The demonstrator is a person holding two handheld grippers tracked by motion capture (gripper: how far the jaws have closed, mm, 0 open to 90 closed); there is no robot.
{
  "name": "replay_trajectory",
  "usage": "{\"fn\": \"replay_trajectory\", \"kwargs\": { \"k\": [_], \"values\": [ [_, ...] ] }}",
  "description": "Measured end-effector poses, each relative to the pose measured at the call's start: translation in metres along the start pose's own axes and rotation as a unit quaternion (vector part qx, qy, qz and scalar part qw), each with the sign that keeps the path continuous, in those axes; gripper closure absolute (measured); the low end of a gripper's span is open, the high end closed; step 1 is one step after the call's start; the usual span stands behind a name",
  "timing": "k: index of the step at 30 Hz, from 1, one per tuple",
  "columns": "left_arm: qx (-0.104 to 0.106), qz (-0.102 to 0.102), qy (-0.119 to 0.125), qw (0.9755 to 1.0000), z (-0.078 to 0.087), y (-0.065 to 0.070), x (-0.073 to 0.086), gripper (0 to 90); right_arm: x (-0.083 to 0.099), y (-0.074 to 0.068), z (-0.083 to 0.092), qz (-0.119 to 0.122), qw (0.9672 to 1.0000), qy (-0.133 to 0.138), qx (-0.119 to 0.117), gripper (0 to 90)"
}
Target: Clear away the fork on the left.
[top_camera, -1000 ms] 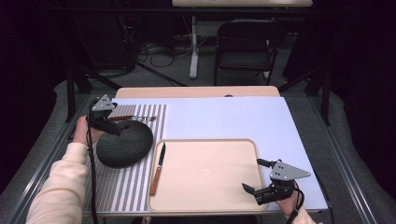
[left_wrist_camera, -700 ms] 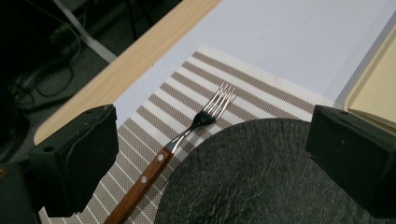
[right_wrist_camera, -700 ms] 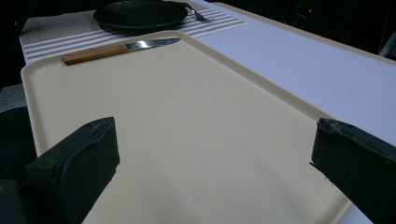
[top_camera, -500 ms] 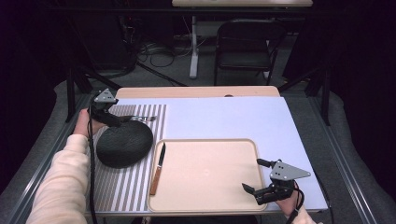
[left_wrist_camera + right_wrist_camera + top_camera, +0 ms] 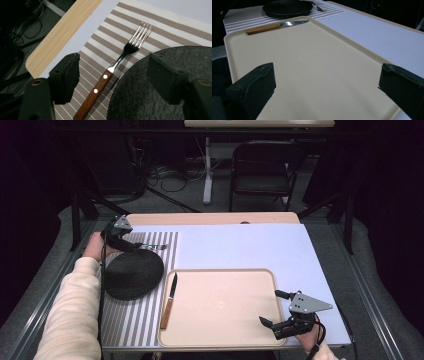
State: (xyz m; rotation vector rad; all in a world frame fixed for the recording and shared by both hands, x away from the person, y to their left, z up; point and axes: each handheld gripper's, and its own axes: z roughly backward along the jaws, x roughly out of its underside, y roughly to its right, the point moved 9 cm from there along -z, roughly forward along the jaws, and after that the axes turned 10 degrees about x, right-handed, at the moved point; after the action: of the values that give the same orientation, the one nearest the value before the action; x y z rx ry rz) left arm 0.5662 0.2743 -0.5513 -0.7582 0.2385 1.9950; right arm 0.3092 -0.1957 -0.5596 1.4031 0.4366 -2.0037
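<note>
A fork (image 5: 117,63) with a wooden handle lies on the striped placemat (image 5: 160,32), just beyond the rim of a black plate (image 5: 160,85). My left gripper (image 5: 113,62) straddles the fork's handle. Its jaws have just been closing, and both pads still stand apart from the handle; one jaw hangs over the plate's edge. From above, the left gripper (image 5: 131,245) sits at the mat's far left, with the fork (image 5: 152,247) pointing right. My right gripper (image 5: 327,75) is open and holds nothing above the near right part of the beige tray (image 5: 312,62).
A wooden-handled knife (image 5: 170,300) lies on the tray's left rim, between the black plate (image 5: 132,275) and the tray (image 5: 220,320). A white sheet (image 5: 250,245) covers the table's far right half. The right gripper (image 5: 270,307) is at the tray's near right corner.
My left gripper has shifted a little toward the far side of the mat and now sits over the fork's handle. The right gripper has stayed still.
</note>
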Motion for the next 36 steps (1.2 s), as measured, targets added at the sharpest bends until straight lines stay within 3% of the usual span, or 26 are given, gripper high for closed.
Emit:
{"fn": "replay_trajectory", "kwargs": {
  "k": [6,10,15,21,28,33,36],
  "values": [
    [-0.005,-0.001,-0.022,0.9997,-0.007,-0.007,0.009,39.7,0.0,0.0,0.0,-0.001,1.0,0.0,0.0,0.2],
    [-0.002,0.006,-0.027,0.9996,-0.011,-0.012,0.01,42.5,0.0,0.0,0.0,-0.001,1.0,-0.001,-0.001,0.2],
    [0.004,-0.013,-0.054,0.9984,-0.019,-0.014,0.008,46.9,0.0,0.0,0.0,-0.002,1.0,-0.001,0.0,0.2],
    [0.006,-0.038,-0.089,0.9953,-0.028,-0.015,0.011,53.4,0.001,0.0,0.0,-0.003,1.0,-0.001,-0.001,0.2],
    [0.01,-0.047,-0.097,0.9941,-0.032,-0.021,0.019,58.1,0.001,0.0,-0.001,-0.003,1.0,-0.003,-0.003,0.2],
    [0.025,-0.068,-0.097,0.9926,-0.037,-0.021,0.02,60.7,0.001,0.0,-0.001,-0.003,1.0,-0.003,-0.003,0.2],
    [0.034,-0.082,-0.104,0.9905,-0.039,-0.02,0.02,61.2,0.001,0.0,-0.001,-0.003,1.0,-0.003,-0.003,0.2]
  ]
}}
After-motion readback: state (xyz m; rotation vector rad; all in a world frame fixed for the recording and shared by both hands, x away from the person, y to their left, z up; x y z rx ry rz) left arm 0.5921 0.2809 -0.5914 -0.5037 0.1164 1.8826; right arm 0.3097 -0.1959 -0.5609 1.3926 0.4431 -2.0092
